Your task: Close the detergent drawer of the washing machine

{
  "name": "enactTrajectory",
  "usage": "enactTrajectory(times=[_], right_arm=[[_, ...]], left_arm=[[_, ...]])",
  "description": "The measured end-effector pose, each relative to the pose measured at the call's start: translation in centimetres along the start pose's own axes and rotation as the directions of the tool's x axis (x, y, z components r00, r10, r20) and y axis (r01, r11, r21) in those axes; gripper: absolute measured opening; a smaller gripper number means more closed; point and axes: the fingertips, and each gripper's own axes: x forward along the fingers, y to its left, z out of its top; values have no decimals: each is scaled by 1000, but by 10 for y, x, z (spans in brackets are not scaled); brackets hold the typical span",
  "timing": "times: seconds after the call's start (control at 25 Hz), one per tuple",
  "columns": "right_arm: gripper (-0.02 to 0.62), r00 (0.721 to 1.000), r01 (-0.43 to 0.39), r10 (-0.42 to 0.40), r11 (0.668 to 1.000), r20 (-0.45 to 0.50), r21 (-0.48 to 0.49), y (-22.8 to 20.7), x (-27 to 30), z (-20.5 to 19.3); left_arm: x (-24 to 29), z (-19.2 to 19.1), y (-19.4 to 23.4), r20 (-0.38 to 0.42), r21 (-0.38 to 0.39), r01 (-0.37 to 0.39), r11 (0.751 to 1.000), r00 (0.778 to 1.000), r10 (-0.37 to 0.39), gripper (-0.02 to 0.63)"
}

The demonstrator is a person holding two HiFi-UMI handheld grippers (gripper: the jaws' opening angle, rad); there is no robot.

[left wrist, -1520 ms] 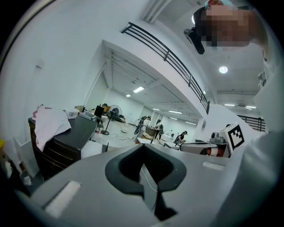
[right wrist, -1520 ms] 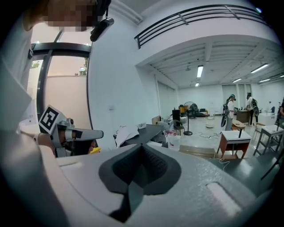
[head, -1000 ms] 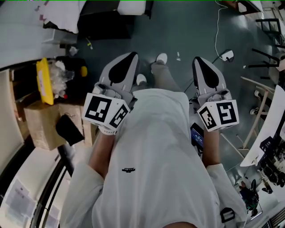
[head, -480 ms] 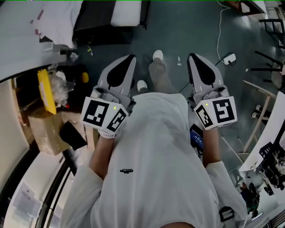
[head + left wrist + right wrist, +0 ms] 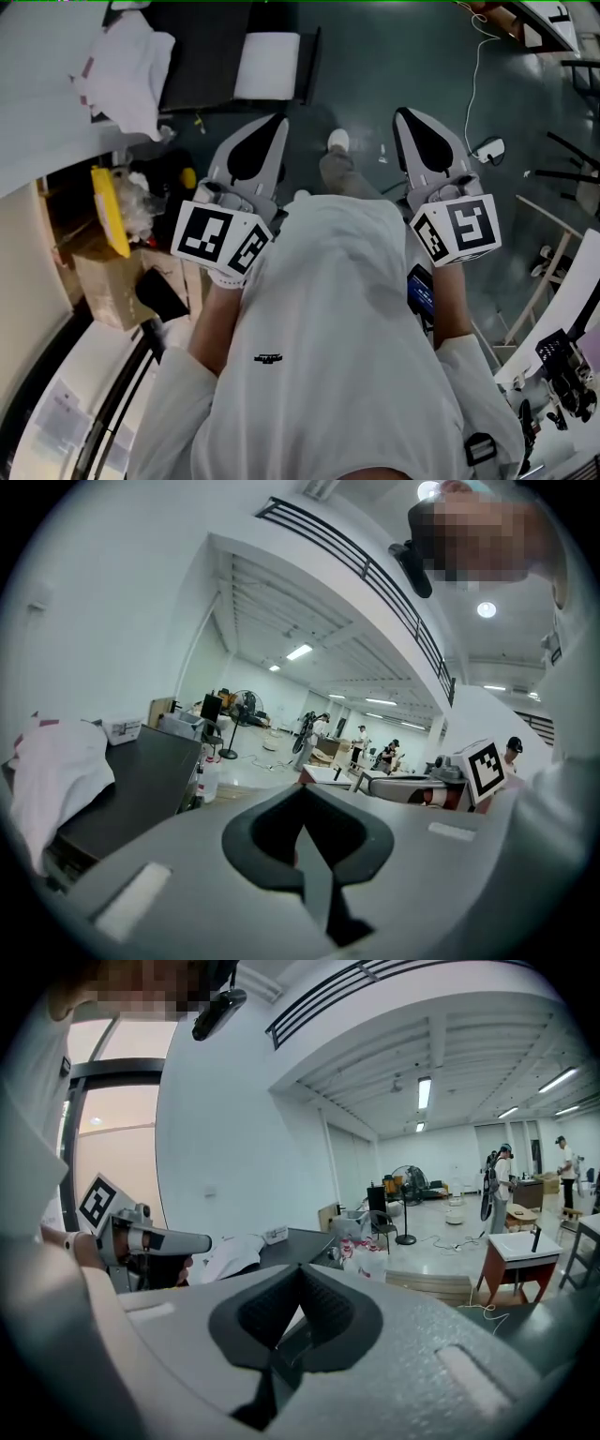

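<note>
The person wears a white long-sleeved top (image 5: 328,319) with a small dark chest logo (image 5: 270,357), grey trousers (image 5: 342,173) and white shoes (image 5: 338,141). The left gripper (image 5: 267,131) and right gripper (image 5: 412,131) have pale grey moulded shells with black teardrop pads (image 5: 246,150). Each carries a white cube (image 5: 220,237) printed with black square markers.

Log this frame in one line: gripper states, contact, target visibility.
left gripper: shut, empty | right gripper: shut, empty | contact: none | detergent drawer: not in view | both held out in front of the person's torso
</note>
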Motion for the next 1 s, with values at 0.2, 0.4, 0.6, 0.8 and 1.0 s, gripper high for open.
enactTrajectory(times=[0.2,0.4,0.6,0.8,1.0], right_arm=[[2,998,-60,60,998,16,-8,-16,28,16],[2,990,-136,137,990,18,-34,-44,51,25],[2,978,-210,210,974,-8,-88,-58,70,27],[2,961,-275,271,954,-49,-119,-65,74,12],[2,959,-283,280,951,-39,-127,-70,79,5]], left_arm=[[24,15,13,-8,9,-41,999,999,41,14],[57,25,20,-9,14,-81,997,997,81,14],[79,26,26,-19,5,-112,994,994,112,14],[91,18,25,-55,-7,-119,993,991,118,14],[100,3,27,-99,-28,-114,993,989,111,12]])
